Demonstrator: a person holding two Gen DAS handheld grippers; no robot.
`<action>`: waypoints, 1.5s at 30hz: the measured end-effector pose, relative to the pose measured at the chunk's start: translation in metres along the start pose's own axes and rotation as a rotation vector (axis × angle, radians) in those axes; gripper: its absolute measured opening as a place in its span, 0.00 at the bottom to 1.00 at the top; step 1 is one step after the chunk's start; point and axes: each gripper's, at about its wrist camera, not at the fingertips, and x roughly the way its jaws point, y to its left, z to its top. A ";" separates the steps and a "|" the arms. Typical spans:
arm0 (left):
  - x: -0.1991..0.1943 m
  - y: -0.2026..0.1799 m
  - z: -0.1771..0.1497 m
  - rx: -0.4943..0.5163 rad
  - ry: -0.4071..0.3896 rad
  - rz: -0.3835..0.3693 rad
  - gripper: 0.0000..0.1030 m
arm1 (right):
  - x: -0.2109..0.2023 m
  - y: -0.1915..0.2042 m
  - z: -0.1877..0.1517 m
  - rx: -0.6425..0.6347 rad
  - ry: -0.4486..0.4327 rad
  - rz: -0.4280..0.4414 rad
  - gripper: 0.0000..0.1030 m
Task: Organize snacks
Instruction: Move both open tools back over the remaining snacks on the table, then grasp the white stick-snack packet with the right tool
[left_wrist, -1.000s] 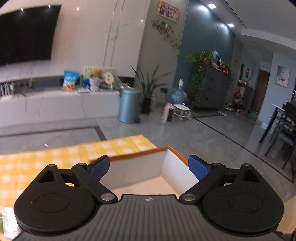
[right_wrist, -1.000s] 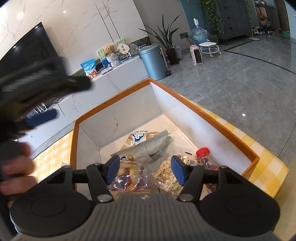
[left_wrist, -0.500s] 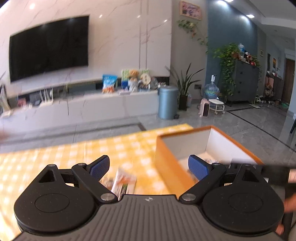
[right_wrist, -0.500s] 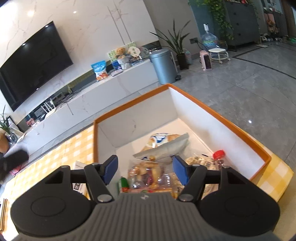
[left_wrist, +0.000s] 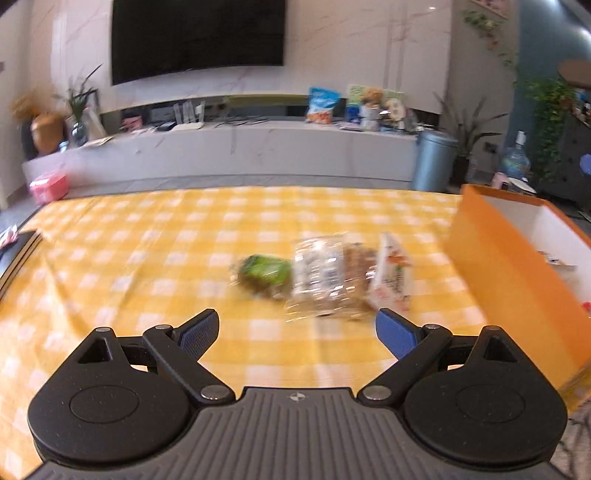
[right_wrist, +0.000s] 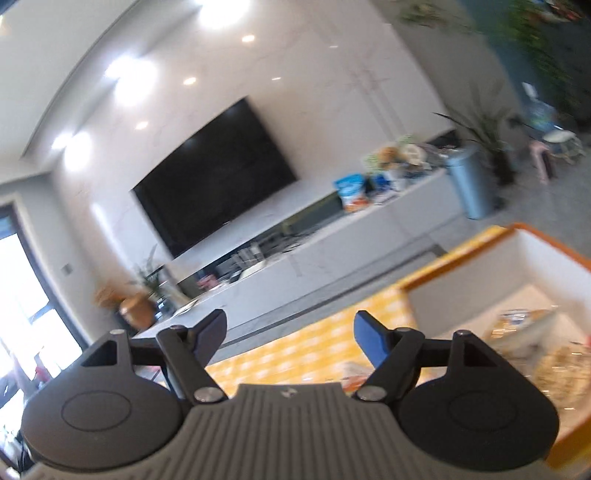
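Yellow-check tablecloth (left_wrist: 147, 258): three snack packs (left_wrist: 321, 275) lie centre, orange box (left_wrist: 517, 280) far right. My left gripper (left_wrist: 295, 332) is wide open, empty. I'd straddle one pack, approach slow. Right gripper (right_wrist: 290, 336) has just been opening, nothing between its jaws.

Three snack packets lie on the bench outside the box: one green packet (left_wrist: 265, 274), one clear packet with a printed label (left_wrist: 322, 277) and one white packet with orange print (left_wrist: 392, 277), the three side by side. One orange box (left_wrist: 506, 275) with a white inside stands at the right. In the right wrist view the box (right_wrist: 461, 258) holds several packets, too blurred to count. Two claws show, one per view.
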 end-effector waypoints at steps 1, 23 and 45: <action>0.003 0.003 0.000 -0.005 0.003 0.012 1.00 | 0.010 0.007 -0.007 -0.008 0.013 -0.004 0.84; 0.033 0.068 -0.034 -0.244 0.041 0.062 1.00 | 0.147 0.001 -0.132 -0.218 0.415 -0.320 0.93; 0.040 0.072 -0.036 -0.265 0.090 0.083 1.00 | 0.200 -0.035 -0.093 -0.071 0.291 -0.444 0.95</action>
